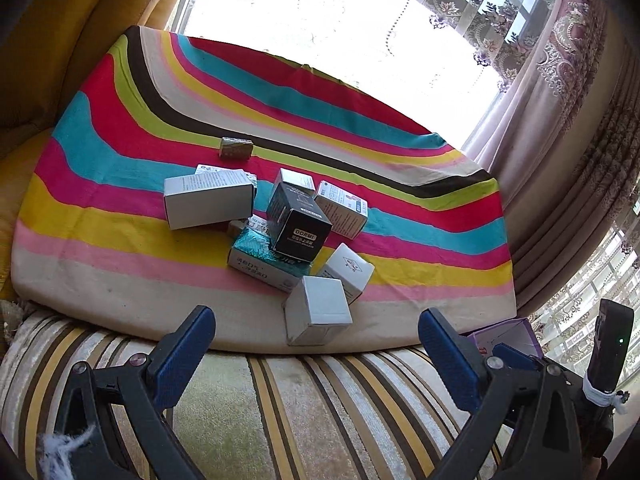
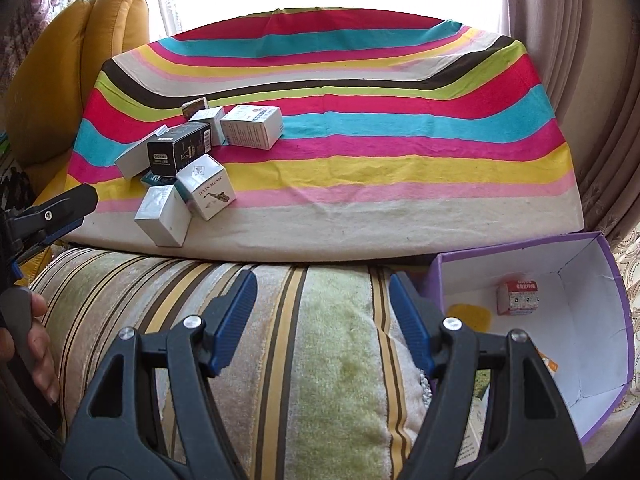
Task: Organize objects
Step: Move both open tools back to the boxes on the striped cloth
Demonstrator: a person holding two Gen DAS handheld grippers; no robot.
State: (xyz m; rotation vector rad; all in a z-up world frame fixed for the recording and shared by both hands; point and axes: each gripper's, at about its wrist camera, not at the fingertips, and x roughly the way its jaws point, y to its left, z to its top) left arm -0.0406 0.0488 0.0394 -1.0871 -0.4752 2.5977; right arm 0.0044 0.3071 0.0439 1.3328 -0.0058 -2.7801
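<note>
Small white cardboard cube box [image 1: 318, 309], nearest of the pile, tilted at the front edge of the rainbow-striped cloth-covered board [image 1: 120, 184]. Probably light, hollow and stiff-walled, with smooth card faces that could slip; best pinched across two opposite flat sides, gently enough not to dent. Leaning against it, a white box printed with a saxophone [image 2: 206, 186]; behind, a black glossy carton [image 1: 298, 220] propped on a teal-topped flat packet [image 1: 262, 258], likely to tumble if nudged. Further back, a long white carton [image 1: 208, 202] and a small olive block [image 1: 236, 148] apart from the rest. Left gripper [image 1: 318, 344] spread wide, empty, just short of the cube. Right gripper [image 2: 322, 312] likewise parted and empty over the striped plush cushion [image 2: 320, 360]. Off to the right, an open purple-edged bin [image 2: 600, 300] with a small red-and-white packet [image 2: 516, 298] inside.
</note>
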